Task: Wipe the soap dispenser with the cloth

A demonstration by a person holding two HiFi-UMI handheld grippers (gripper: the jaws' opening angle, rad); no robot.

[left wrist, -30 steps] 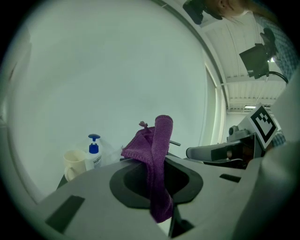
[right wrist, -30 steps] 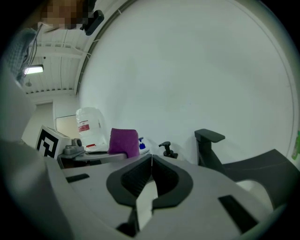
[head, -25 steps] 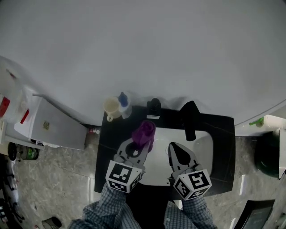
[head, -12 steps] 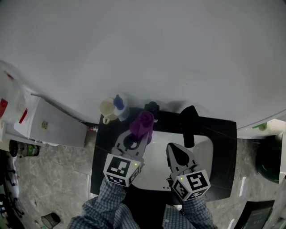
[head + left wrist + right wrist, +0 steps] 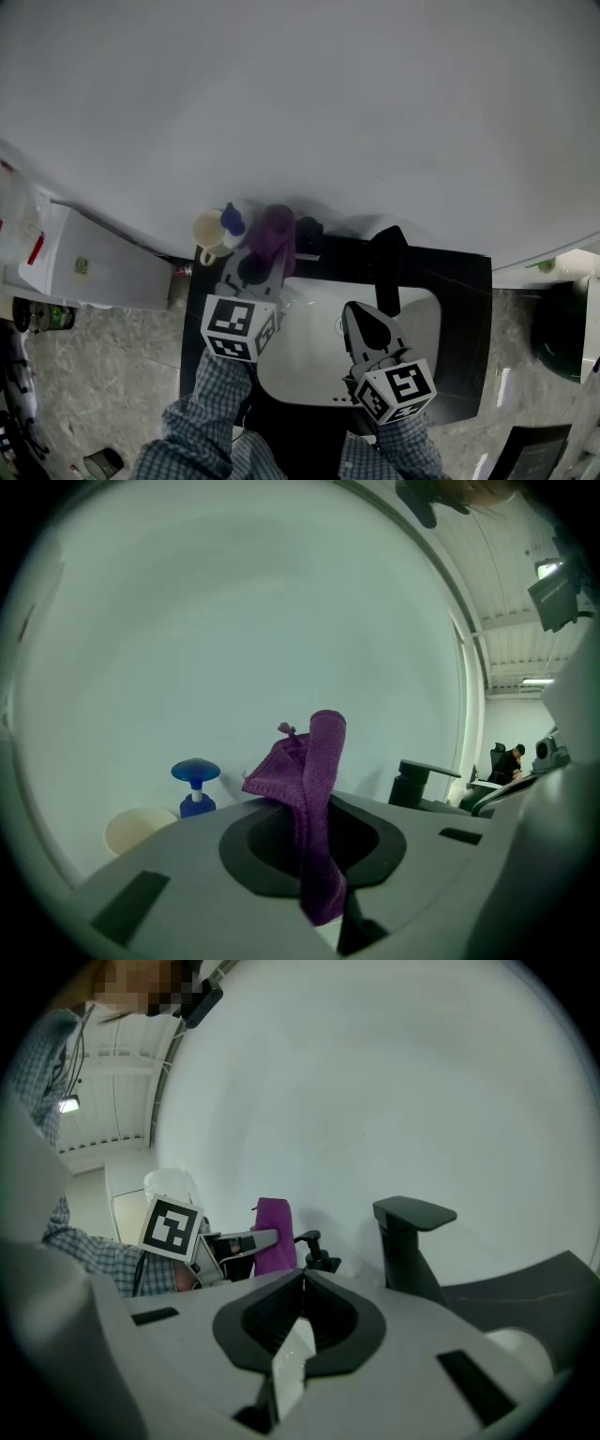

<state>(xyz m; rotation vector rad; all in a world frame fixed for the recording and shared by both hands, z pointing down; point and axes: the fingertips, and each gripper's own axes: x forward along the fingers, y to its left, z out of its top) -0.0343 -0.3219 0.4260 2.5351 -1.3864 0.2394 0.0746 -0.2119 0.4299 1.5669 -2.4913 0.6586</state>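
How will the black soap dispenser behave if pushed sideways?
Likely tippy: the soap dispenser stands upright with a narrow pump on top. It may slide on the smooth black counter. The purple cloth droops limply from the left hand-held gripper, so pushes should be soft.

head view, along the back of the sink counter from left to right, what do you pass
cream cup → blue pump bottle → purple cloth → black soap dispenser → black faucet
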